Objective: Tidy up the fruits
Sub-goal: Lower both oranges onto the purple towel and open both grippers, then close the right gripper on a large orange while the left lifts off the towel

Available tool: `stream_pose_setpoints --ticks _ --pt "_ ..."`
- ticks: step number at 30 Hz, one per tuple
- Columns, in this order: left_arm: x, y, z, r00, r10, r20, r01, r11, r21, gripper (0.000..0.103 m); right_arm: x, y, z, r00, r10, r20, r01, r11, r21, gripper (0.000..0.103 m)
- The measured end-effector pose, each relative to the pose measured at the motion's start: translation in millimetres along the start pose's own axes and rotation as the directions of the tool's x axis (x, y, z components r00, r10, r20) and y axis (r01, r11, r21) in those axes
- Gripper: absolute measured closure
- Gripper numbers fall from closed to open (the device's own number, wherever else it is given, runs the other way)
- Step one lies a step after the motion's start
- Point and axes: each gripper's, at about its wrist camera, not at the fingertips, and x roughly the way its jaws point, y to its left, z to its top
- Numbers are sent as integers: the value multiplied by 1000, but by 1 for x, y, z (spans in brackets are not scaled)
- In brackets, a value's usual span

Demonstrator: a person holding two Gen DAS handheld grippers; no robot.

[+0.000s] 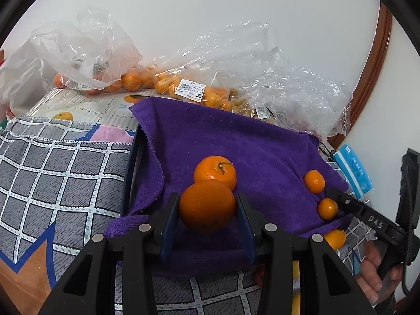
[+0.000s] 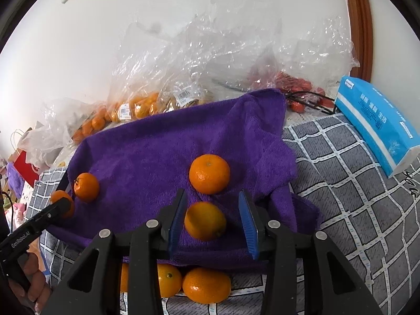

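On the left, the left claw is gripping a mandarin just above the purple towel. On the right, the right claw is standing slightly open around a kumquat, probably releasing it; next, lift clear.

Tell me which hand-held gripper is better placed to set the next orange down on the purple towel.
Left. The left hand-held gripper clamps a large orange above the purple towel; the right hand-held gripper stands open around a blurred orange.
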Motion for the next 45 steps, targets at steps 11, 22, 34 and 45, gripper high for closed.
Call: stream_pose_setpoints --ticks 11,22,34,45 --pt "-1 -3 -1 1000 -3 4 3 1000 18 56 -23 12 -5 994 -23 110 30 998 -60 58" --pt "-21 2 -1 996 7 94 -5 1000 -22 56 -51 0 -12 997 -8 81 10 1000 -26 47" --pt "-24 -4 -1 996 -33 84 34 999 -12 51 -37 8 -55 998 -10 -57 5 996 -86 69" --pt "-21 -4 -3 997 -29 76 29 1000 -3 51 -31 5 -55 997 21 -75 -26 997 -69 67"
